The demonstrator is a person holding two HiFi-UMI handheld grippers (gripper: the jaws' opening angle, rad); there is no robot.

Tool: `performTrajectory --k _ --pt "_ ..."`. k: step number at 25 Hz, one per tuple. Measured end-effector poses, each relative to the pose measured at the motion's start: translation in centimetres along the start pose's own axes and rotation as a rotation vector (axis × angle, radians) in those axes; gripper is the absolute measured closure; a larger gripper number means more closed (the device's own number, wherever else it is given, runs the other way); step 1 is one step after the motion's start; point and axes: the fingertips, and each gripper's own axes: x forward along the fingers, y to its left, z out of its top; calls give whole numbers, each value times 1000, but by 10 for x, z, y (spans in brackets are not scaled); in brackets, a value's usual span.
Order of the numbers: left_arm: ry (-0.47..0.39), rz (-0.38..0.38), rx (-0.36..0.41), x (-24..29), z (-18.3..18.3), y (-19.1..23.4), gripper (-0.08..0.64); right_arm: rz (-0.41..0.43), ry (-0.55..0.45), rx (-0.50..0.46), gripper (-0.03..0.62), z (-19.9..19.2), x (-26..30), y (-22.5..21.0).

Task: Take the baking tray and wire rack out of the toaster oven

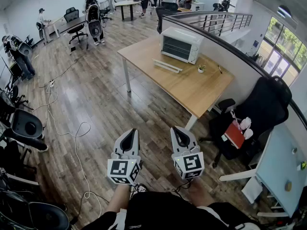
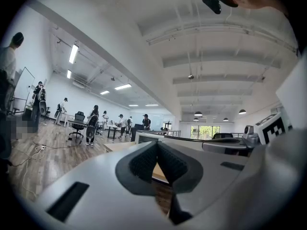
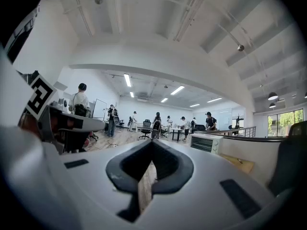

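Note:
A white toaster oven (image 1: pixel 180 43) stands at the far end of a wooden table (image 1: pixel 192 87), its glass door closed. I cannot make out a tray or rack behind the glass. Both grippers are held level over the wood floor, well short of the table. My left gripper (image 1: pixel 129 131) is shut with nothing in it, and so is my right gripper (image 1: pixel 179 129). In the left gripper view the oven (image 2: pixel 146 137) shows small above the shut left gripper (image 2: pixel 157 145). In the right gripper view the oven (image 3: pixel 206 143) sits to the right of the shut right gripper (image 3: pixel 152 145).
On the table lie a long white object (image 1: pixel 167 65), a small potted plant (image 1: pixel 201 69) and a pen (image 1: pixel 219 69). A black office chair (image 1: pixel 266 104) stands right of the table. Cables (image 1: pixel 72 133) trail over the floor at the left. Several people stand at the back.

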Motion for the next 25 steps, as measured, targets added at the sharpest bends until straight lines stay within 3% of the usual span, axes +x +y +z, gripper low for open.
performTrajectory --k 8,16,21,23,25 --pt "12 -14 -9 6 -7 25 537 -41 22 12 584 -11 11 -2" --pt "27 -137 -50 20 -21 44 535 -96 19 59 584 -24 33 8" --pt "87 -157 -49 22 -38 71 513 -118 34 140 405 -44 43 17" --pt "120 -160 -66 24 -49 83 347 -129 48 155 358 -53 45 18" --pt "138 -160 -79 27 -54 95 308 -142 69 158 323 -59 48 16"
